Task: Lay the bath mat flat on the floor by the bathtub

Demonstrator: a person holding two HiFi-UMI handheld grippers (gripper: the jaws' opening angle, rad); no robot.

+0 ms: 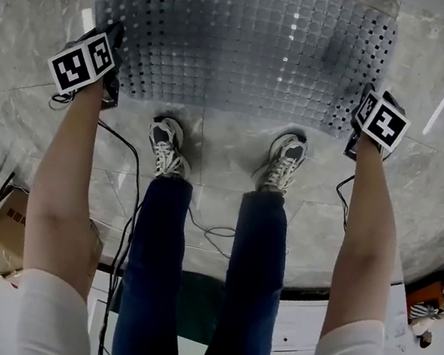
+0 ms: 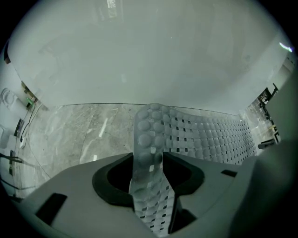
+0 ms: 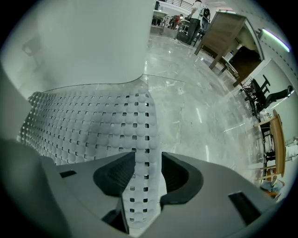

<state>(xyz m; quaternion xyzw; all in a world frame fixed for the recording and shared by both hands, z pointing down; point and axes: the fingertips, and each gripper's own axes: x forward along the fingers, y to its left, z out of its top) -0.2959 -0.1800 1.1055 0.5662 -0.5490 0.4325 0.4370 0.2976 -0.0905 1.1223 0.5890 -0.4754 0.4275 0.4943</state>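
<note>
lying on the grey marble floor (image 1: 228, 144) against the white bathtub wall (image 2: 139, 56), the translucent grey perforated rubber bath mat (image 1: 246, 41) has its near corners loose between the spread jaws of left gripper (image 2: 149, 160) and right gripper (image 3: 148, 163).

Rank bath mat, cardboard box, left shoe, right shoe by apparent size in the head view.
1. bath mat, by far the largest.
2. cardboard box, though the left arm hides part of it.
3. left shoe and right shoe: they look alike, so no ranking between them.
</note>
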